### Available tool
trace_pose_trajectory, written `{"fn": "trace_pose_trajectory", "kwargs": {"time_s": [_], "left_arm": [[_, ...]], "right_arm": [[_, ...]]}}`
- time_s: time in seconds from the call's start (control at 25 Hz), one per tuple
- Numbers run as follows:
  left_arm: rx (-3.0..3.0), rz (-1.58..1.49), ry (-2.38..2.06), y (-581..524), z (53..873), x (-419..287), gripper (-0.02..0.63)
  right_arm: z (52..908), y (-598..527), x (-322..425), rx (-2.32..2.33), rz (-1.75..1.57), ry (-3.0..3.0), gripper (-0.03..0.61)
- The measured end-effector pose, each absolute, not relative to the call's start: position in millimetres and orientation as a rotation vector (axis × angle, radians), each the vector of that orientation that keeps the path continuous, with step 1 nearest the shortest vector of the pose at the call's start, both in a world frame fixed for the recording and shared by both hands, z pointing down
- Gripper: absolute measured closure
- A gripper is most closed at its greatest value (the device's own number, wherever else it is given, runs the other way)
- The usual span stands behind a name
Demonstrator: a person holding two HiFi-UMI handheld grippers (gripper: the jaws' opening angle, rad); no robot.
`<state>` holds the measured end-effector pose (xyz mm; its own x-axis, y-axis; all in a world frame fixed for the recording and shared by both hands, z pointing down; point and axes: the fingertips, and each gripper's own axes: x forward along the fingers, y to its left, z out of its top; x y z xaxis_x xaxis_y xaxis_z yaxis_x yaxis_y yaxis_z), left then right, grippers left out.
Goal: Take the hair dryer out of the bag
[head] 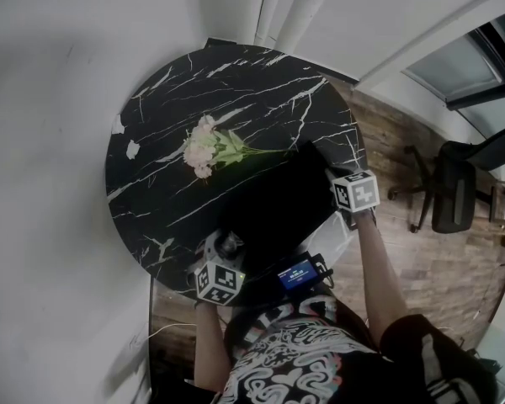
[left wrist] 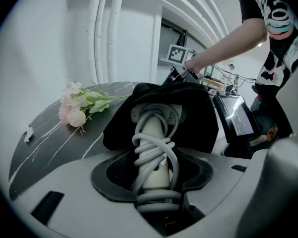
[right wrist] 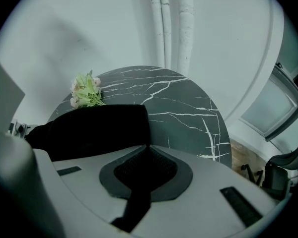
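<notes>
A black bag [head: 278, 200] lies on the round black marble table [head: 160, 116], on the side near me. The white hair dryer [left wrist: 154, 148], its grey cord wound round the handle, sticks out of the bag's [left wrist: 193, 113] mouth towards my left gripper [left wrist: 154, 182], which is shut on that handle. In the head view the left gripper [head: 223, 255] is at the table's near edge with the dryer [head: 229, 244] in it. My right gripper [right wrist: 146, 155] is shut on a fold of the bag [right wrist: 89, 128] at its far right corner [head: 332, 175].
A bunch of pale pink flowers [head: 209, 148] lies mid-table, beyond the bag. A small device with a lit blue screen [head: 298, 273] is at my waist. An office chair [head: 454, 183] stands on the wood floor to the right. White wall and pipes lie behind the table.
</notes>
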<state>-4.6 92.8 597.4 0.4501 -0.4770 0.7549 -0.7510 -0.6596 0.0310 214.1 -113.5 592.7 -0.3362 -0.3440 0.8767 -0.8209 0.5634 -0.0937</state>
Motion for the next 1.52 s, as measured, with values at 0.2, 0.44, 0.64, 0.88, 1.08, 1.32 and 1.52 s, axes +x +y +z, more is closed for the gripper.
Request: {"fn": "trace_pose_trajectory", "kwargs": {"time_s": [0.2, 0.44, 0.64, 0.88, 1.08, 1.32, 1.52], "left_arm": [[2.34, 1.053, -1.04, 93.6, 596.4, -4.9, 0.388], [2.336, 1.061, -1.046, 96.1, 595.9, -7.6, 0.388], [2.329, 1.06, -1.05, 99.8, 595.9, -8.9, 0.388], [2.325, 1.056, -1.05, 102.1, 594.6, -9.6, 0.388], [2.32, 1.055, -1.053, 105.3, 594.3, -11.9, 0.389], [2.318, 1.05, -1.052, 108.9, 595.0, -14.1, 0.388], [2.318, 1.053, -1.053, 111.3, 594.6, -15.8, 0.389]], "right_arm": [[594.3, -115.6, 218.8, 0.954, 0.692, -1.915, 0.552], [596.5, -118.5, 223.3, 0.953, 0.677, -1.906, 0.552], [595.5, -124.2, 225.8, 0.953, 0.667, -1.903, 0.552], [596.4, -130.1, 225.9, 0.943, 0.651, -1.9, 0.552], [599.6, -133.2, 224.1, 0.943, 0.651, -1.902, 0.552], [599.3, -135.2, 224.4, 0.954, 0.642, -1.901, 0.552], [601.1, -136.5, 224.0, 0.957, 0.651, -1.904, 0.551]]}}
